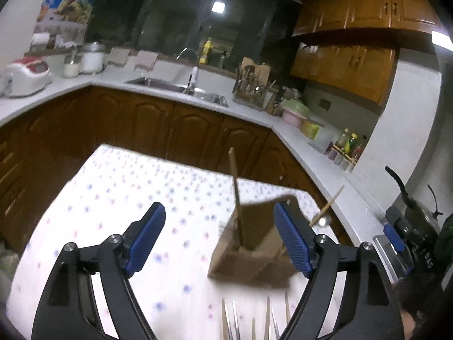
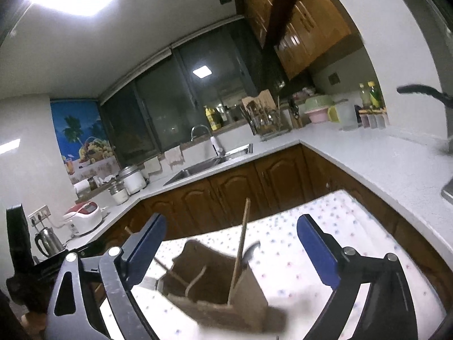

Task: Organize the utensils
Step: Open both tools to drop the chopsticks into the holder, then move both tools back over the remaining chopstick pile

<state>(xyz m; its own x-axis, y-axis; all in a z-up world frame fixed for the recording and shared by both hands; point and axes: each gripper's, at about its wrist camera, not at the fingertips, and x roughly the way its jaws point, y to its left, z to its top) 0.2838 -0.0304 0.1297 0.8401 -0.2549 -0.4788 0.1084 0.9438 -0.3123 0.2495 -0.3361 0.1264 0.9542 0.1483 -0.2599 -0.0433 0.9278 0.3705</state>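
Both tools share one build. The left gripper [image 1: 219, 239] has two black arms that curve up from the camera, each with a long slot cut through its outer plate. Round silver screw heads sit at the joints, two on each side. Each finger ends in a blue pad [image 1: 293, 240] with fine ribs across its inner face. The right gripper [image 2: 231, 248] has the same black frame, silver screws and blue pads [image 2: 318, 250], though its metal looks a little scuffed and speckled near the left-side joint.
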